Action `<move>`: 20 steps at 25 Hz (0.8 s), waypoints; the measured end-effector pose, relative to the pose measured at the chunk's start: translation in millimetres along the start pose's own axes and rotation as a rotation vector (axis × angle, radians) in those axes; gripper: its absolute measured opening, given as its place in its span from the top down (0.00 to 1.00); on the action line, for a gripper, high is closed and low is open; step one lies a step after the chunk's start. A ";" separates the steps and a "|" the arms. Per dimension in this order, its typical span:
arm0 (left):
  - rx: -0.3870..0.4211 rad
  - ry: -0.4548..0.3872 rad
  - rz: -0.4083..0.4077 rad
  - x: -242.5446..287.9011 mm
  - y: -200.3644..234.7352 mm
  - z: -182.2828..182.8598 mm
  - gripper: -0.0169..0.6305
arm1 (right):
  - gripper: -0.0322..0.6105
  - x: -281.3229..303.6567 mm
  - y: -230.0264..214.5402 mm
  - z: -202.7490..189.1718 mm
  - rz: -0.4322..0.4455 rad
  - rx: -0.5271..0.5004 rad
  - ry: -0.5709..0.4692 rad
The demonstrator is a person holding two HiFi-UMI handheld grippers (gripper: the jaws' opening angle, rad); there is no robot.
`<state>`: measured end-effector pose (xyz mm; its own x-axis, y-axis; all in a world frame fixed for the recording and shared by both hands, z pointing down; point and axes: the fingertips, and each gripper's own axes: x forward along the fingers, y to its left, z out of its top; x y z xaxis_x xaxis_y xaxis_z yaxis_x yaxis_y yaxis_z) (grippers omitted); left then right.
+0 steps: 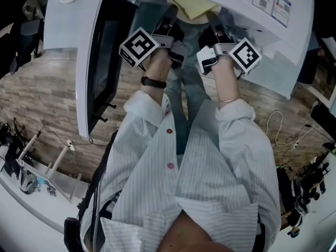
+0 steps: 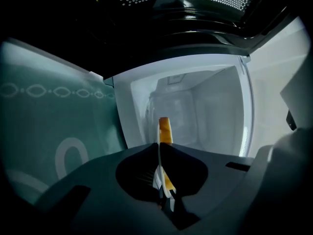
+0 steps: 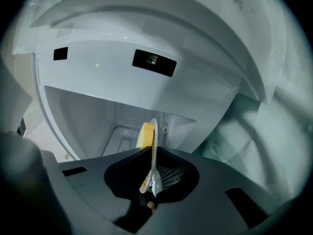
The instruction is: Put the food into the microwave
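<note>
both your grippers are pinched shut on the plate (image 3: 154, 127): the left gripper (image 2: 159, 153) on one thin rim, the right gripper (image 3: 150, 153) on the opposite rim. the yellow food (image 3: 145, 135) shows just past each set of jaws. the plate hangs between them at the mouth of the microwave (image 2: 205, 106), whose white cavity opens straight ahead of both. the door (image 2: 54, 131) stands open just off the left gripper's left side. i judge the plate not yet set down.

the risk is the grip itself. only a sliver of rim sits in each pinch, so if your hands spread or one dips, the rim could slide out and the plate could tip and spill the food. the far edge could also catch the mouth's lower lip, which neither gripper view shows.

a label (image 1: 273, 1) on the microwave's top carries print too small to read. the door shows only a chain of rings, no words.
</note>
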<state>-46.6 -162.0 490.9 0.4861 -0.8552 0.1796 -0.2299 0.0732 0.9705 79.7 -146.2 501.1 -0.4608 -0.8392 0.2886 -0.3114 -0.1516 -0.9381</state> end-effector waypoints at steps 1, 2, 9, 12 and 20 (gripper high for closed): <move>0.004 0.000 0.000 1.6 -0.3 0.8 0.95 | 0.88 1.0 0.1 0.8 -0.001 -0.001 -0.006; 0.007 0.001 -0.001 3.2 -0.7 1.5 0.95 | 0.88 1.9 0.1 1.8 -0.002 -0.004 -0.011; 0.016 -0.007 0.000 12.3 -1.4 8.6 0.95 | 0.88 8.4 4.3 5.0 -0.011 -0.015 -0.025; 0.024 -0.009 0.000 17.0 -3.7 12.0 0.95 | 0.88 13.6 10.0 6.2 0.013 -0.032 -0.016; 0.020 -0.031 -0.005 24.5 -9.1 17.1 0.95 | 0.87 18.6 16.1 10.9 -0.021 -0.080 0.000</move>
<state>-47.1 -192.4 483.7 0.4610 -0.8712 0.1689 -0.2446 0.0582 0.9679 75.2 -170.0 489.2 -0.4533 -0.8364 0.3081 -0.3863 -0.1271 -0.9136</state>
